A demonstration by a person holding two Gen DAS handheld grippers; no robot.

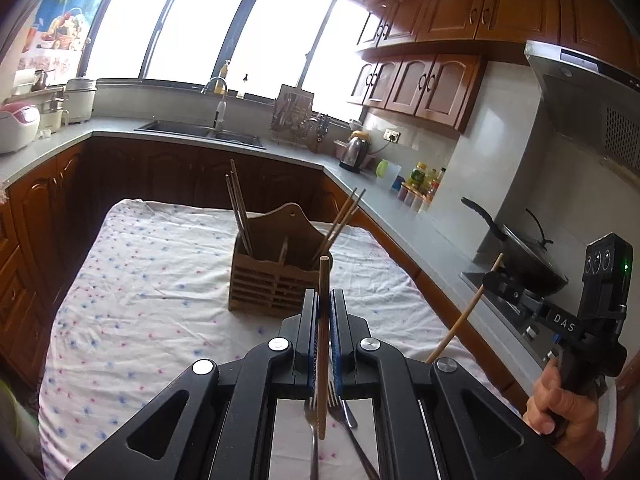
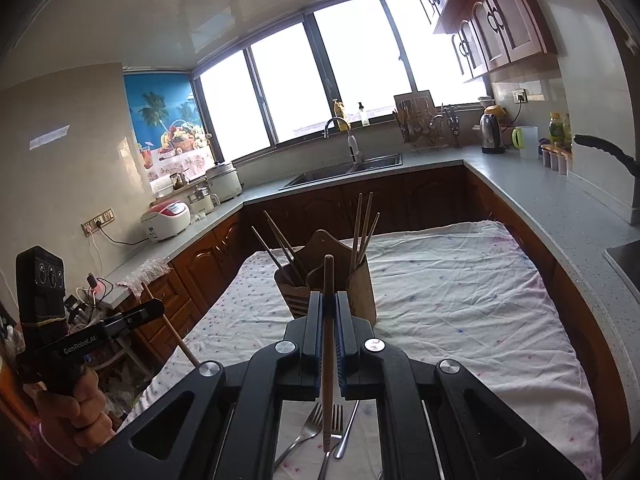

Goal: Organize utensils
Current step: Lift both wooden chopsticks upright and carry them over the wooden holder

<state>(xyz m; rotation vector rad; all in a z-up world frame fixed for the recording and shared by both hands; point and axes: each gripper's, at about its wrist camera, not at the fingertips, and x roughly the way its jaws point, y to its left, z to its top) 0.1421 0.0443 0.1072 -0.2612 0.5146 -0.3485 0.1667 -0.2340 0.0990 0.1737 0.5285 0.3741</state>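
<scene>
Bright wide windows [image 1: 208, 28], brown wooden cabinets [image 1: 440, 84], grey countertop [image 1: 400, 208] with sink [image 1: 200, 130], spotted tablecloth [image 1: 140, 280]

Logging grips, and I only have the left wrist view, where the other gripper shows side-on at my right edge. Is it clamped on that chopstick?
Observer: Yes. The right wrist view shows the right gripper with its fingers shut on the right-hand chopstick, which runs lengthwise between them.
Operator: Cutlery on the cloth? I see two forks.
Observer: Beside the forks lies a third slim metal handle, its head hidden under the gripper.
Operator: My gripper from outside?
Observer: A hand holds the left gripper; the left-hand chopstick slants down from it.
</scene>
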